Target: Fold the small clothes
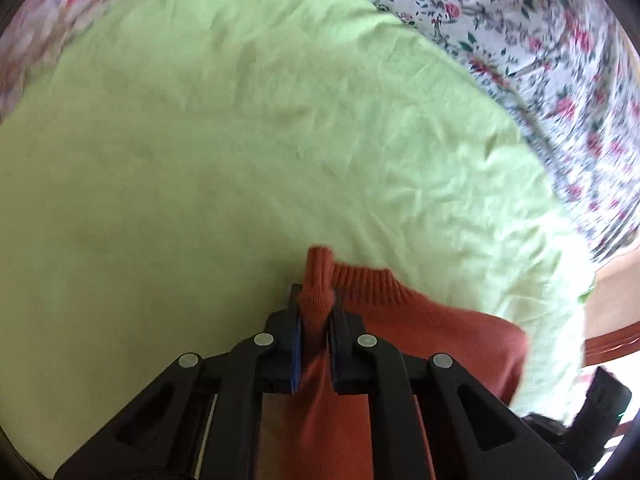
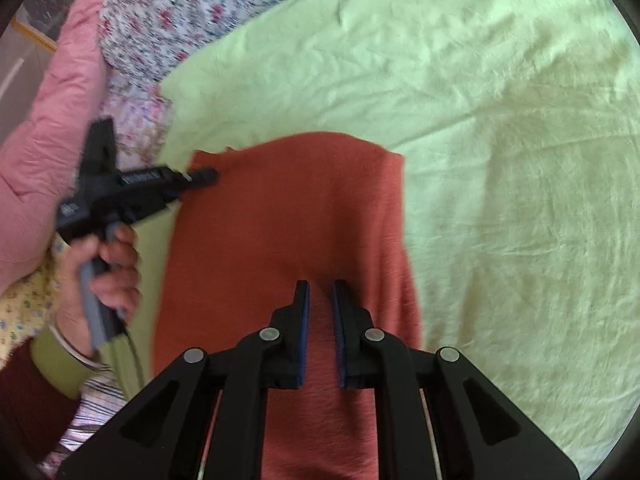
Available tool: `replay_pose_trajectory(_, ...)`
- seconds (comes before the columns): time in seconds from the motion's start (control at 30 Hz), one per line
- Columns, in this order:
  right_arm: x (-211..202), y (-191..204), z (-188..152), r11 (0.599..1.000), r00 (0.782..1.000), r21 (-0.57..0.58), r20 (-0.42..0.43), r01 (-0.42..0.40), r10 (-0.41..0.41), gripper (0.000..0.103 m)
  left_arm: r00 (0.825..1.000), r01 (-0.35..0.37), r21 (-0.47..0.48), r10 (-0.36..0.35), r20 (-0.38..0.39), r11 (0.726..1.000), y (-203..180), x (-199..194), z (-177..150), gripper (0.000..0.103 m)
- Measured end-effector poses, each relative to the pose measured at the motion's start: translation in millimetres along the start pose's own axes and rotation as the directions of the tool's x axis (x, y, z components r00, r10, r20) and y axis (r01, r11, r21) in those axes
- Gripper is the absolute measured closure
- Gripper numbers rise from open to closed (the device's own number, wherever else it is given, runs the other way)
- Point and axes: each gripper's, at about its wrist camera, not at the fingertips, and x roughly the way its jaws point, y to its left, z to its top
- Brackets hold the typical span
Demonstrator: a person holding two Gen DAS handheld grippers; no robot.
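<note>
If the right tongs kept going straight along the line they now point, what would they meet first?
Most likely the rust-orange knit garment lying directly ahead of the right tongs, with the green sheet beneath; depth is unclear.

- The rust-orange knit garment lies spread flat on a light green sheet, filling the centre and lower middle of the right wrist view, with its far edge running straight across toward 12 o'clock.
- Its right side is doubled over in a long soft fold toward 3 o'clock.
- In the left wrist view its ribbed edge runs toward 3 o'clock, and a bunched ribbed piece stands up at 12 o'clock.
</note>
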Motion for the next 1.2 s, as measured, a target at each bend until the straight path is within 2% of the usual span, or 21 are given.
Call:
replay_pose_trajectory(0.07,6.2,-8.0,1.3,0.999,1.0,0.036,-0.007,-0.013,0.013,0.093,0.998,-0.053,0.037,0.052,0.032,0.998,-2.5,-4.2,4.1,0.092)
replay_pose_trajectory(0.17,1.4,-7.1,3.7,0.999,1.0,0.047,0.01,-0.022,0.022,0.093,0.992,-0.091,0.052,0.087,0.088,0.994,-1.1,-27.1,4.3,0.082)
replay_pose_trajectory(0.3,-15.0,-3.0,1.8,0.998,0.999,0.039,0.028,-0.042,0.041,0.092,0.993,-0.011,0.059,0.004,0.115,0.998,2.1,-70.6,-11.9,0.082)
replay_pose_trajectory(0.37,-25.1,2.2,-3.8,0.998,0.998,0.027,0.036,-0.052,0.051,0.092,0.994,0.022,0.1,-0.032,0.103,0.995,-5.7,-86.7,-31.9,0.082)
replay_pose_trajectory(0.5,-37.3,14.3,-23.3,0.998,0.998,0.005,0.025,-0.066,0.066,0.092,0.992,0.117,0.178,-0.125,0.034,0.977,-28.7,-107.2,-94.5,0.082)
replay_pose_trajectory(0.7,-49.7,21.8,-69.1,0.999,0.999,-0.01,-0.006,-0.044,0.044,0.092,0.981,0.19,0.186,-0.18,-0.066,0.964,-42.9,-118.1,-181.8,0.083)
replay_pose_trajectory(0.8,-52.9,21.7,-91.1,0.999,0.999,-0.01,-0.024,-0.031,0.031,0.092,0.982,0.171,0.188,-0.154,-0.105,0.967,-41.1,-113.2,-215.9,0.083)
replay_pose_trajectory(0.93,-57.4,19.5,-123.0,1.0,0.999,-0.02,-0.046,-0.003,0.002,0.092,0.983,0.158,0.179,-0.137,-0.124,0.971,-32.7,-113.7,-245.0,0.083)
replay_pose_trajectory(1.03,-62.7,16.4,-141.5,1.0,0.999,-0.009,-0.039,0.011,-0.012,0.092,0.983,0.15,0.178,-0.128,-0.13,0.973,-26.4,-110.5,-259.5,0.081)
replay_pose_trajectory(1.2,-73.7,19.4,-164.7,0.996,0.996,-0.02,0.003,0.084,-0.084,0.09,0.984,0.131,0.181,-0.105,-0.146,0.975,-23.2,-97.6,-269.3,0.081)
